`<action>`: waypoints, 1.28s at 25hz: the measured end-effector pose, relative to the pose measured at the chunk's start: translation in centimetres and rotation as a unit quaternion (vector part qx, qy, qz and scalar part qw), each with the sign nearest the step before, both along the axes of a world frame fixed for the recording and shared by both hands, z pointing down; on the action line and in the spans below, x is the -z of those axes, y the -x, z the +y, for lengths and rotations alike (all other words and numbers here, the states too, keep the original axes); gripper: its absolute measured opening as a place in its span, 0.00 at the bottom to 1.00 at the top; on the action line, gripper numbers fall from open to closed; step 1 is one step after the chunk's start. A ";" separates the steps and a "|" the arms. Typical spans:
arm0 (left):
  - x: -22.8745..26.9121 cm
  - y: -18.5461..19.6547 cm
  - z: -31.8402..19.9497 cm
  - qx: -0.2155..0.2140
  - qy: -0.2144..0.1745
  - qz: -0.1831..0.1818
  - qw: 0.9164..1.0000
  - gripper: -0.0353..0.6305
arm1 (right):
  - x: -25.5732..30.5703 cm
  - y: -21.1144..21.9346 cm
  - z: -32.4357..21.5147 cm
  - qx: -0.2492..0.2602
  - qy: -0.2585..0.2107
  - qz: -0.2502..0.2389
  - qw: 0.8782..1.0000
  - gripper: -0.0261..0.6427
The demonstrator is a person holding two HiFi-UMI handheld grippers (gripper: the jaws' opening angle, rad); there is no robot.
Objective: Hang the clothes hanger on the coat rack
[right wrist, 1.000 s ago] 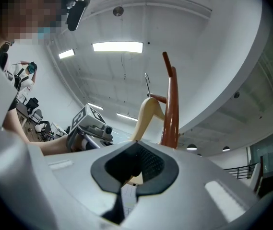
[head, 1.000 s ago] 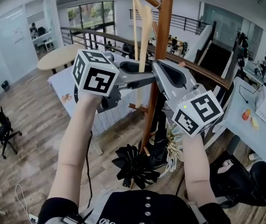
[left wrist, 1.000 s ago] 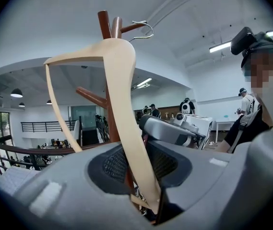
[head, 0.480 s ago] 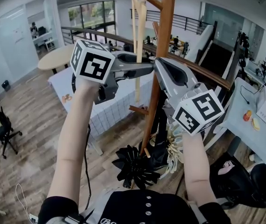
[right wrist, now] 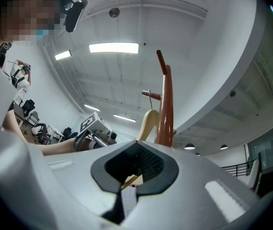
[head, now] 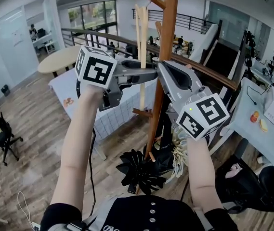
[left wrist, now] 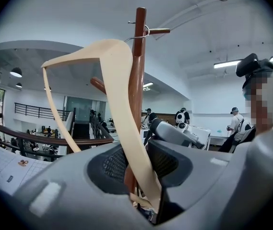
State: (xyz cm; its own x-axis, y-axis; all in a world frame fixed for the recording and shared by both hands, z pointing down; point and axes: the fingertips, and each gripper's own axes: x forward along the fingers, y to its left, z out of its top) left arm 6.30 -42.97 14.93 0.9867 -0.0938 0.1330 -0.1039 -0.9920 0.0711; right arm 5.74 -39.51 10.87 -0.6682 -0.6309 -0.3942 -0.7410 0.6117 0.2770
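**A:** Head view first. What is different from a second ago?

**B:** The clothes hanger (head: 142, 42) was leaning then. Now it hangs straight down, upper middle of the frame, just left of the coat rack (head: 166, 47). Its wire hook (left wrist: 144, 32) is looped over the top peg (left wrist: 158, 31).

**A:** And the tools?

**B:** The left gripper (head: 149, 74) has one hanger arm between its jaws at a narrow gap. The jaws have just eased open a little, though the pads look to be on the wood yet. The right gripper (head: 162, 68) has its jaws together on nothing, with its tip beside the pole.

**A:** So the hang is nearly done?

**B:** I judge so. The peg seems to carry the hanger, and what remains is a full release and a clean pull-away.

**A:** Anything in the way?

**B:** The pole stands right behind the hanger. The right gripper crowds the same spot, and a lower peg (head: 141, 112) juts out near the hanger's bottom end. Pulling the left gripper back carelessly could swing the hanger off.

**A:** And around it?

**B:** A black fan-shaped bundle (head: 139, 170) sits at the rack's foot. A table (head: 79, 88) stands at left, and a railing (head: 214, 76) runs behind.
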 end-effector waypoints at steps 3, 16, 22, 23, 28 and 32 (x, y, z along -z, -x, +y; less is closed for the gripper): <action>-0.2 0.0 0.7 -0.007 0.009 0.012 1.000 0.25 | -0.5 0.0 0.0 -0.002 0.006 0.000 1.000 0.04; -1.6 0.4 2.1 0.021 -0.016 0.026 0.999 0.30 | -2.3 -0.1 1.1 -0.011 0.032 -0.012 0.999 0.04; -1.4 0.8 1.7 0.088 -0.076 0.023 0.993 0.34 | -3.1 -0.5 1.2 -0.021 0.045 -0.015 0.999 0.04; -1.5 0.9 1.6 0.100 -0.084 0.022 0.991 0.34 | -3.2 -0.6 1.2 -0.022 0.047 -0.016 0.999 0.04; -1.5 1.2 1.5 0.136 -0.103 0.028 0.985 0.35 | -3.7 -0.7 1.4 -0.026 0.053 -0.016 0.998 0.04; -1.2 1.8 1.6 0.183 -0.153 0.027 0.971 0.40 | -4.4 -0.7 1.5 -0.028 0.063 -0.016 0.997 0.04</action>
State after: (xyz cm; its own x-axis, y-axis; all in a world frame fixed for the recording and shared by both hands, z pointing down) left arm 4.52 -41.39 16.17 0.8843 -0.4669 -0.0068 -0.4581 -0.8646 -0.2063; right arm 6.42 -38.04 15.26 -0.6186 -0.7129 -0.3304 -0.7824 0.5975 0.1756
